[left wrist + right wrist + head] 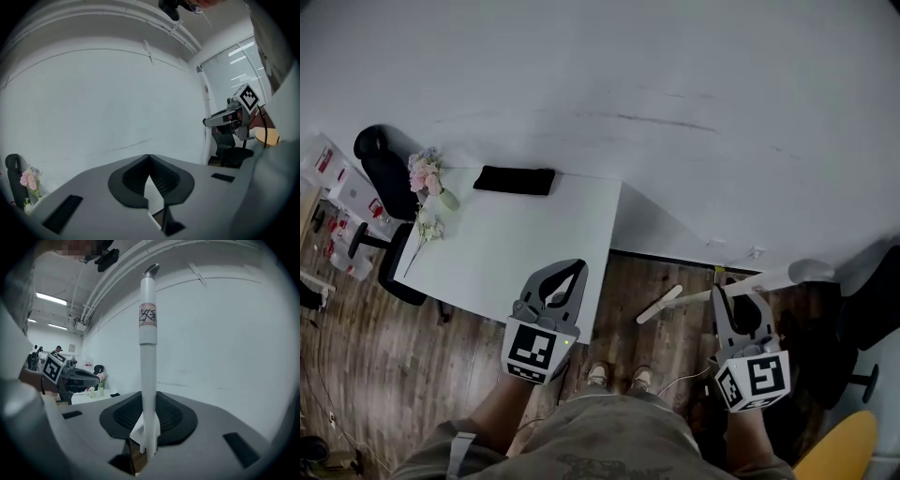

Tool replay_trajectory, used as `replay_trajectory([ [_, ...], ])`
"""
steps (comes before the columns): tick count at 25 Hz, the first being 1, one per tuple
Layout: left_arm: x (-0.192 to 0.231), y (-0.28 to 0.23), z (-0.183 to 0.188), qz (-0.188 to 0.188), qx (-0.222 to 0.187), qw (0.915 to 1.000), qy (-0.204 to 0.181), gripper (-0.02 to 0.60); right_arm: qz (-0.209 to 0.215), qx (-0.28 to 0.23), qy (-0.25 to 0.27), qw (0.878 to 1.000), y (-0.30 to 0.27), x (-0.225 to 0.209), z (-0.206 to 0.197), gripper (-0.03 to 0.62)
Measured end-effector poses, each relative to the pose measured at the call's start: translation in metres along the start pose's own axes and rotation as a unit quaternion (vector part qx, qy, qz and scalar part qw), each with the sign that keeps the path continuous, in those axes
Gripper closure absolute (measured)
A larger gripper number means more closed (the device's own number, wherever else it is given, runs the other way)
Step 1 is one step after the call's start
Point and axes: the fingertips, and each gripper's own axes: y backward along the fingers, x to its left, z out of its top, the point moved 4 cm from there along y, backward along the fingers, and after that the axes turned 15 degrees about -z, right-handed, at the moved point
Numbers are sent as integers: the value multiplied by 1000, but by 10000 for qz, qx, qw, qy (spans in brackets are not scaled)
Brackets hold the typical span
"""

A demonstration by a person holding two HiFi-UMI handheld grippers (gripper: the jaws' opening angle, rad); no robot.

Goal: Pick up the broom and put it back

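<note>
The broom's white handle [148,357] stands upright between the jaws of my right gripper [147,430], which is shut on it low down. A printed label rings the handle near its grey-capped top. In the head view the same handle [787,276] runs slantwise over the wooden floor, with my right gripper [734,294] closed around it. The broom's head is hidden. My left gripper [574,271] hovers over the near corner of the white table [497,253], apart from the broom. Its jaws [149,158] meet at the tips with nothing between them.
A black flat item [514,180] and pink flowers [426,175] lie at the table's far end, and a black chair [382,173] stands beside it. A white wall [656,84] rises ahead. Another dark chair [855,328] and a yellow round thing [839,450] are at the right. The person's feet [619,377] stand below.
</note>
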Motion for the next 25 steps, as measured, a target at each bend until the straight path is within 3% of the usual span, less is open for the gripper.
replay_trajectory([
  [5, -12, 3, 28, -182, -461, 9984, 273, 565, -304, -197, -237, 9991, 30, -20, 18, 490],
  [9, -22, -3, 26, -243, -255, 9994, 64, 565, -412, -161, -359, 9984, 41, -29, 17, 490],
  [16, -33, -18, 22, -406, -193, 9989, 120, 565, -553, 29, -583, 9968, 43, -47, 3, 488],
  [25, -27, -56, 27, -531, -216, 9984, -31, 565, -909, 280, -545, 9940, 9, -72, -25, 488],
])
